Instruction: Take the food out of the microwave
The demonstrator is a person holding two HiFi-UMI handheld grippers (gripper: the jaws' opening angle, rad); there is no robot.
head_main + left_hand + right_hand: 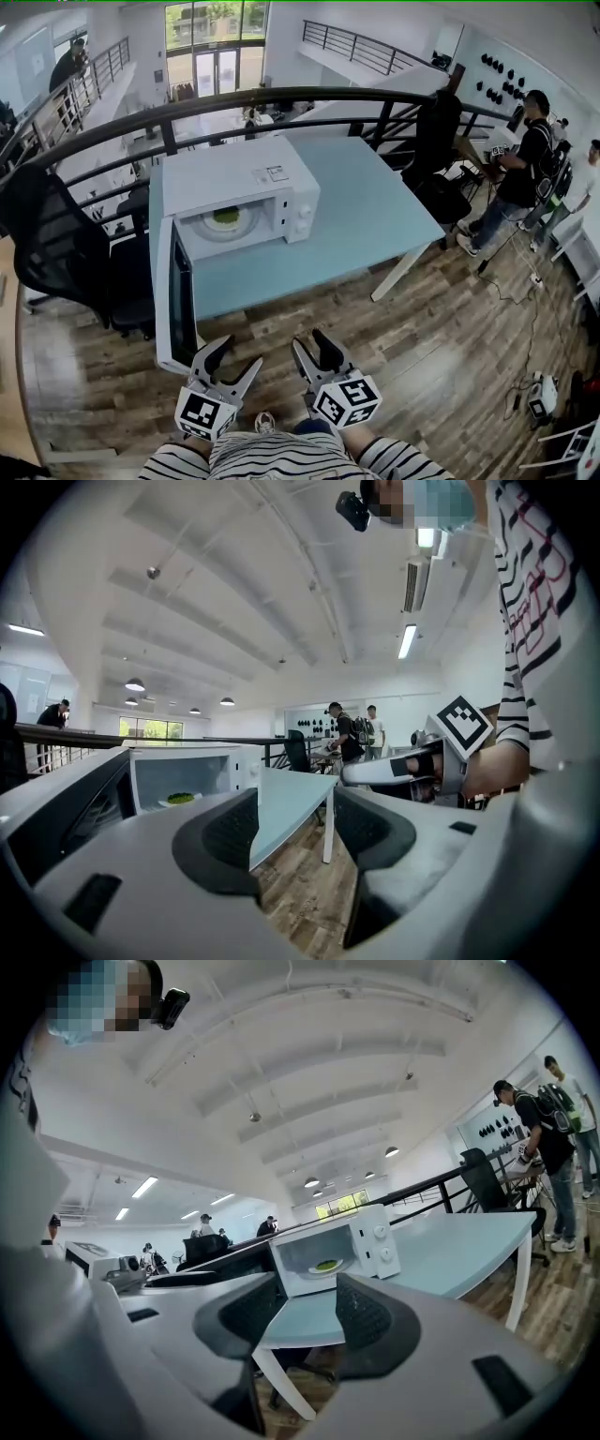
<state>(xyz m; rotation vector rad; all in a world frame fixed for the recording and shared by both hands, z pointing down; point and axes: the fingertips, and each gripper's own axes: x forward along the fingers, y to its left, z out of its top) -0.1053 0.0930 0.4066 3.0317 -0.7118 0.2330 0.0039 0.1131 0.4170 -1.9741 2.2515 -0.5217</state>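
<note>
Currently both grippers are held side by side over the wood floor (431, 356), short of the near edge of the light-blue table (375, 220) and touching nothing

Left gripper (236, 354): fingers wide apart and empty; in the left gripper view only the table corner and floor show in the gap

Right gripper (311, 342): fingers wide apart and empty as well; in the right gripper view the gap frames the table top and a white table leg

Microwave (239, 183): white, on the left part of the table, at about 11 o'clock from the grippers in the head view. Its door (176, 295) is swung fully open toward 7 o'clock, out past the table edge, just beside the left gripper at its 10 o'clock

Food (226, 217): a small green heap on a pale plate (208, 230), in the middle of the microwave cavity, well apart from both grippers. Both gripper views look into the open cavity and show the green heap on the plate

Surroundings: black office chair (56, 248) at 9 o'clock of the head view, dark curved railing (281, 97) behind the table at 12 o'clock, two people (520, 173) standing at 3 o'clock
</note>
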